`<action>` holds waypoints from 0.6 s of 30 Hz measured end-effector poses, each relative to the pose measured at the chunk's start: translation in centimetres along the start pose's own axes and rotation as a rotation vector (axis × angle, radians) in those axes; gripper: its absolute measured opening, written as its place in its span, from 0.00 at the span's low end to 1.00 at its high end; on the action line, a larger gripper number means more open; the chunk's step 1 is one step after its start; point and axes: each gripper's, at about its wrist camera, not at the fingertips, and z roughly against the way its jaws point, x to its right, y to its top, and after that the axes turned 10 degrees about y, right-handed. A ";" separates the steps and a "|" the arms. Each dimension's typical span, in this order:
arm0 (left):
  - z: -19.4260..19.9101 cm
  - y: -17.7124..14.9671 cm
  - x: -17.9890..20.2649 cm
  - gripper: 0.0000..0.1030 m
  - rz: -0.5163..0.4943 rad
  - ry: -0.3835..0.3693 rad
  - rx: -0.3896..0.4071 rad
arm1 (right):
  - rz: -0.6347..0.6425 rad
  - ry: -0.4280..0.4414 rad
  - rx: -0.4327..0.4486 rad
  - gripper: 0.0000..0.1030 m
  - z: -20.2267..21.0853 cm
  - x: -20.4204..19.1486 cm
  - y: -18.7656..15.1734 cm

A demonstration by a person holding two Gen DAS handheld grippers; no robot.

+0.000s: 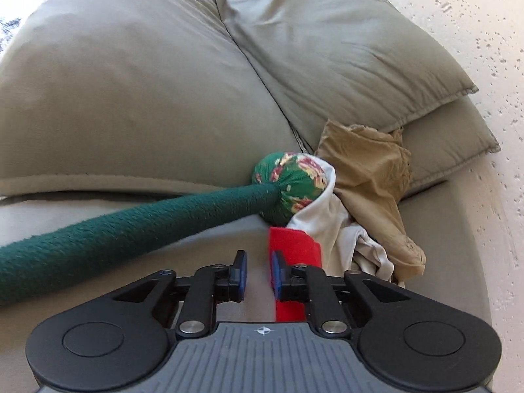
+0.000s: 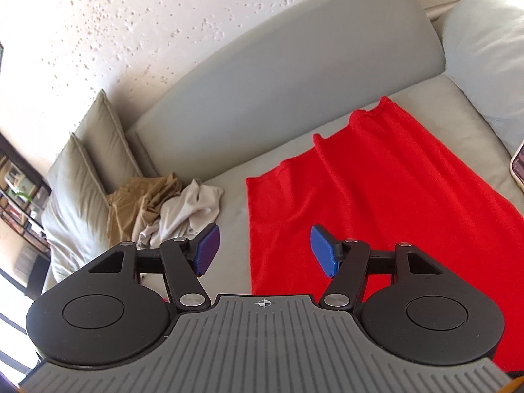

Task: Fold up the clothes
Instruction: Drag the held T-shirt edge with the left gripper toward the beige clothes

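Observation:
A red cloth (image 2: 376, 190) lies spread flat on the sofa seat in the right wrist view. My right gripper (image 2: 262, 249) is open and empty, hovering over its near left edge. In the left wrist view a corner of the red cloth (image 1: 291, 245) lies beside and under the right finger of my left gripper (image 1: 258, 273), which is open with a narrow gap and holds nothing. A tan garment (image 1: 370, 180) and a white garment (image 1: 330, 226) lie crumpled just beyond; they also show in the right wrist view as the tan garment (image 2: 140, 203) and white garment (image 2: 183, 213).
A green stuffed object with a floral ball end (image 1: 291, 186) and long green stem (image 1: 131, 235) lies across the seat at left. Large grey-green cushions (image 1: 147, 82) stand behind. The sofa backrest (image 2: 278, 65) and textured wall (image 2: 131, 16) are beyond. A phone (image 2: 517, 167) lies at right.

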 end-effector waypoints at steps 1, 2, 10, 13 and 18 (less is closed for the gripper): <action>0.8 0.3 0.2 0.23 0.004 0.020 0.013 | -0.001 0.006 0.005 0.63 0.4 0.0 0.0; 1.9 0.3 0.7 0.23 -0.003 0.034 0.019 | -0.006 0.013 0.012 0.63 0.9 0.0 0.0; 6.9 -4.9 2.1 0.36 -0.120 0.109 -0.107 | -0.022 0.086 0.126 0.70 7.9 -0.2 1.1; 3.9 -6.7 -0.7 0.17 0.025 0.027 -0.292 | -0.018 0.102 0.167 0.71 11.2 0.2 1.6; 2.3 -7.1 -1.7 0.11 0.047 0.001 -0.346 | -0.002 0.122 0.198 0.71 15.4 1.2 1.6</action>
